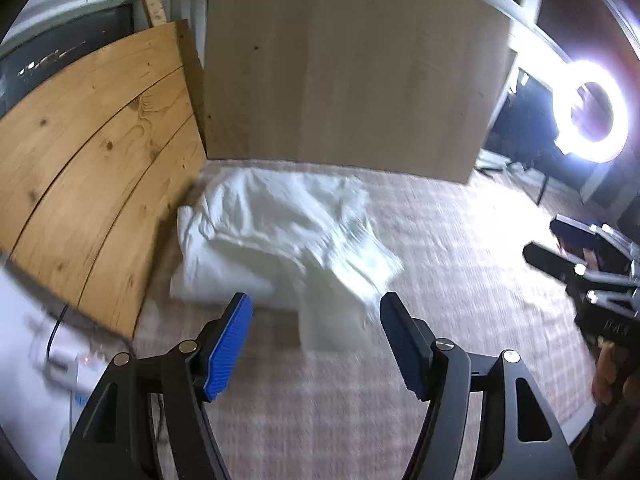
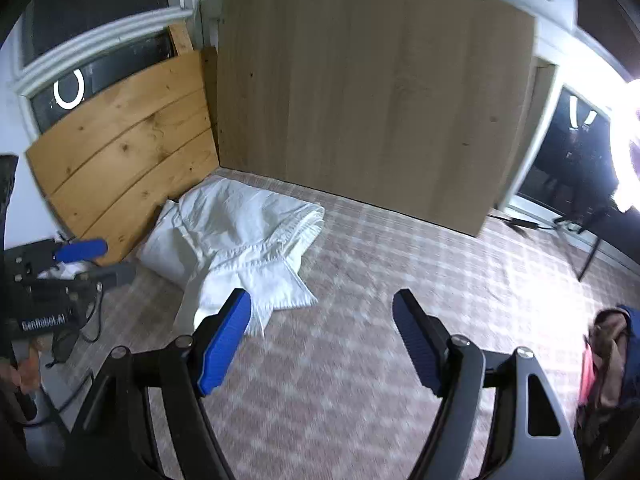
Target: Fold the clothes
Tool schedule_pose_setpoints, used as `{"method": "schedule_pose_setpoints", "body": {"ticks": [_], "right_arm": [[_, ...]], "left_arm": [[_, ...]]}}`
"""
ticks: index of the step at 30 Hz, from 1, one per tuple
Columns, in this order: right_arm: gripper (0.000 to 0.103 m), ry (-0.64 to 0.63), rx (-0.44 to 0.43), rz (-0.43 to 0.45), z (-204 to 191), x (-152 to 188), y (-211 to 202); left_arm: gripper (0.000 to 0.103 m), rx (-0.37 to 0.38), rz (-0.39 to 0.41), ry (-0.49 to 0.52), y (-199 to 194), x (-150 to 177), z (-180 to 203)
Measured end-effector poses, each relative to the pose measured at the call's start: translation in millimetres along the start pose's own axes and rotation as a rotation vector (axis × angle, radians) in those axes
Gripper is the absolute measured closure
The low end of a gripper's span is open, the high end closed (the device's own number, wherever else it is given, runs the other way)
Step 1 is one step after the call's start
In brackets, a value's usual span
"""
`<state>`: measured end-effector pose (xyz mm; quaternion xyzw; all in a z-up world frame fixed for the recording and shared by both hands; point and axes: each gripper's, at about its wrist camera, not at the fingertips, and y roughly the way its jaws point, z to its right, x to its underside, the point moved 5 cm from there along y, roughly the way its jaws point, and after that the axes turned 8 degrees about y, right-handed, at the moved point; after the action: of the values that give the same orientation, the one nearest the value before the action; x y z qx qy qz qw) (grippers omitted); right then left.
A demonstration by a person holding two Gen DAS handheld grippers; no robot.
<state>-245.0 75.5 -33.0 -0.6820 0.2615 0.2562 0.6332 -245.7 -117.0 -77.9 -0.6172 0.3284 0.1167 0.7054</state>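
Observation:
A white garment [image 1: 276, 236] lies crumpled on the checked cloth surface [image 1: 460, 248], pushed into the corner where two wooden boards meet. My left gripper [image 1: 316, 312] is open just short of its near flap, nothing between its blue pads. The right wrist view shows the same white garment [image 2: 244, 236] to the left, with one flap trailing toward me. My right gripper [image 2: 320, 312] is open over the bare checked cloth [image 2: 380, 280], to the right of that flap. The left gripper [image 2: 80, 256] appears at the left edge there, the right gripper [image 1: 580, 264] at the right edge of the left wrist view.
A pine plank board [image 1: 92, 152] leans at the left and a pale wooden panel [image 1: 348, 68] stands at the back. A bright ring light [image 1: 590, 110] glares at the right. A pile of dark and pink clothes [image 2: 612, 360] sits at the right edge. Cables [image 2: 80, 336] lie at the left.

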Motion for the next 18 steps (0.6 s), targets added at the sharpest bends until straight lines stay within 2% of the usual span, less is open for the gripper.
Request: {"method": "schedule_pose_setpoints", "body": {"ticks": [2, 8, 18], "right_arm": [[0.030, 0.011, 0.000, 0.017, 8, 8, -21], [0.030, 0.010, -0.022, 0.029, 19, 37, -61], [0.030, -0.009, -0.012, 0.012, 55, 74, -100]], "left_arm": [[0.037, -0.014, -0.006, 0.001, -23, 12, 14], [0.036, 0.006, -0.028, -0.018, -49, 41, 47], [0.036, -0.064, -0.032, -0.159, -81, 72, 71]]}}
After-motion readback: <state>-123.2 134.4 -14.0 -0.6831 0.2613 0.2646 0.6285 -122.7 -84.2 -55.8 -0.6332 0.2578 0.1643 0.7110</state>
